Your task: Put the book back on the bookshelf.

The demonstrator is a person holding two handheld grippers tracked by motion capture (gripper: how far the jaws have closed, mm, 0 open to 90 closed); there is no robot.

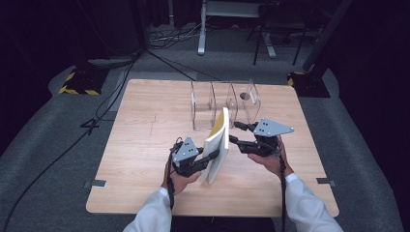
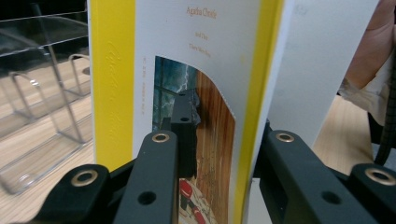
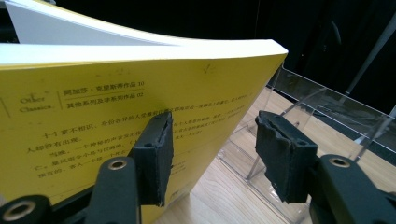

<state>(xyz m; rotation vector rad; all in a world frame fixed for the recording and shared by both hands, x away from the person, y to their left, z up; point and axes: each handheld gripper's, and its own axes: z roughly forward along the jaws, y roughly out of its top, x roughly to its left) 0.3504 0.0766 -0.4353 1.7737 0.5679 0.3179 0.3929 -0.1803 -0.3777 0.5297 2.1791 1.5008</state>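
Author name on book [image 2: 201, 56] cover, left gripper view

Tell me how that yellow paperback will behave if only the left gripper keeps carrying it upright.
The paperback probably flexes: its white cover already peels away from the pages. The left gripper is shut on it near one edge, so it may swing or sag. The glossy cover could slip. The right gripper stands open beside it.

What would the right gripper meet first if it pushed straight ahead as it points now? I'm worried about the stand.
Probably the clear acrylic stand: it lies beyond the right gripper, whose jaws are open. The yellow book sits beside its left jaw; depth unclear.
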